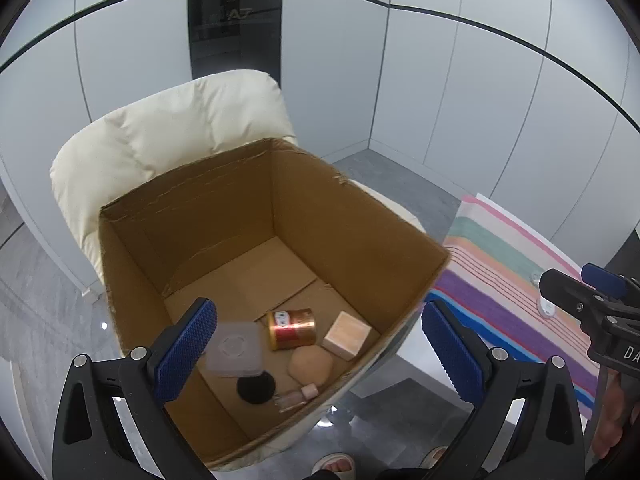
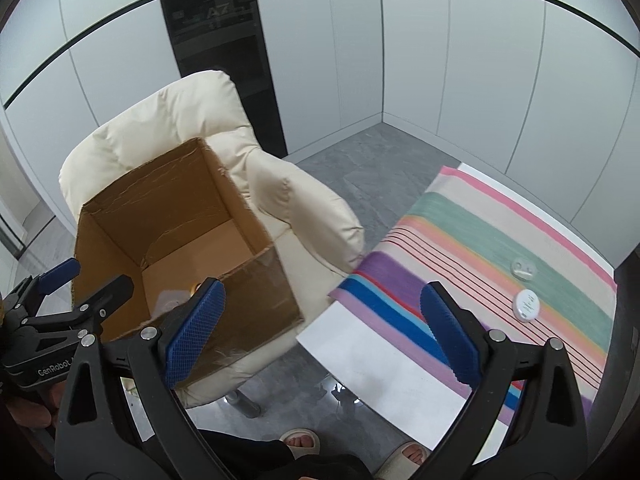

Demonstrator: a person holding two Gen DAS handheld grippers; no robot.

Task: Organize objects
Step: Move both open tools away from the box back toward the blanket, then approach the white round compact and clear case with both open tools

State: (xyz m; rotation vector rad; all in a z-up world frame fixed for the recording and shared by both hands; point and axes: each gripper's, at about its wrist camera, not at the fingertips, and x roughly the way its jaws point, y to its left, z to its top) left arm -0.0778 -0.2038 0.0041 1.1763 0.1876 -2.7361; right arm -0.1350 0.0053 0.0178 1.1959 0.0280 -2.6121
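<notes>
Box [image 1: 224,216] on chair [image 2: 168,120]: mostly filled, two pieces left.
Inside: can [image 1: 291,328], wood block [image 1: 346,335], clear case [image 1: 235,349], others. On desk [image 2: 384,360] cloth: two round discs [image 2: 526,305]. My left gripper [image 1: 316,344] and right gripper [image 2: 320,328] both spread, empty.

Even bright indoor light, strong fisheye edge distortion, sharp.
</notes>
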